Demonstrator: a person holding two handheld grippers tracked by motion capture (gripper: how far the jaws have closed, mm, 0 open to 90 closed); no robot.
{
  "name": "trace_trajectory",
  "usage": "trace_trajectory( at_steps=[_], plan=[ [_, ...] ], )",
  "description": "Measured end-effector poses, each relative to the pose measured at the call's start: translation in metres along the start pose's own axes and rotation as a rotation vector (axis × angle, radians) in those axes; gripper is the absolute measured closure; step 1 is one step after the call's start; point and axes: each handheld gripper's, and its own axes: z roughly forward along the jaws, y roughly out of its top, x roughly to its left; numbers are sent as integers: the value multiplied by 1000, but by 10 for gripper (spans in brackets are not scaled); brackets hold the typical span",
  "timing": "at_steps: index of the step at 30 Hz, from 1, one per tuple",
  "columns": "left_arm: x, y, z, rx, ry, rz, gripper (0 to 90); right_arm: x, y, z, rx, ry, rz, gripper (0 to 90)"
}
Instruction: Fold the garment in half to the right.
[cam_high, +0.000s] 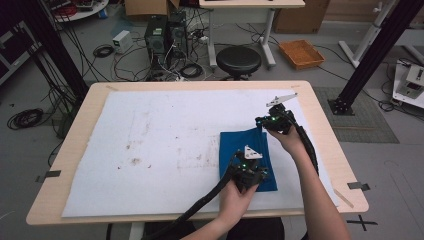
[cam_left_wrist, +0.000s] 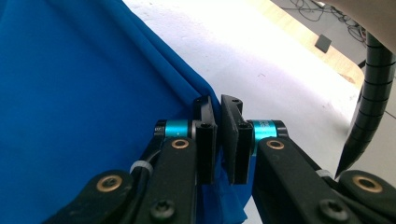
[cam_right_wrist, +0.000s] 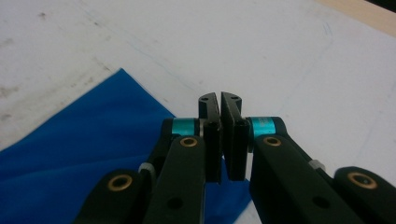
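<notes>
A: Left to right, please. What lay on the table (cam_high: 320, 115)?

B: A white mat (cam_high: 150, 145) with brown stains covered most of it. Bare wood showed round the edges.

A: And the blue cloth (cam_high: 240, 145)?

B: Folded, on the right half of the mat, towards the near edge.

A: Left tongs (cam_high: 248, 176)?

B: At the cloth's near end. In the left gripper view the left tongs (cam_left_wrist: 218, 135) were drawn narrow, pinching a fold of the cloth (cam_left_wrist: 74, 102) at its edge, with blue fabric running down between the jaws.

A: Right tongs (cam_high: 263, 123)?

B: At the cloth's far right corner. In the right gripper view the right tongs (cam_right_wrist: 220, 135) were likewise nearly closed, cloth (cam_right_wrist: 88, 154) gripped between them low down, white mat (cam_right_wrist: 280, 60) beyond.

A: Anything further right?

B: Only the mat's edge and bare table.
</notes>
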Motion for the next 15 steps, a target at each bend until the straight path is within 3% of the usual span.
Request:
trace_trajectory(
  at_steps=[4,7,9,13,15],
  plan=[
    [-3,3,9,-2,-25,-11,822,-5,-7,3,22,-39,2,878],
    [-5,3,13,-14,-63,-17,662,-4,-10,7,59,-78,-5,860],
    [-6,2,12,-36,-94,-10,611,-2,-10,9,66,-98,-9,802],
    [-6,1,0,-62,-99,15,541,1,-9,6,65,-181,3,719],
    [-4,2,-10,-76,-87,32,536,3,-9,2,60,-208,39,716]
  ],
)
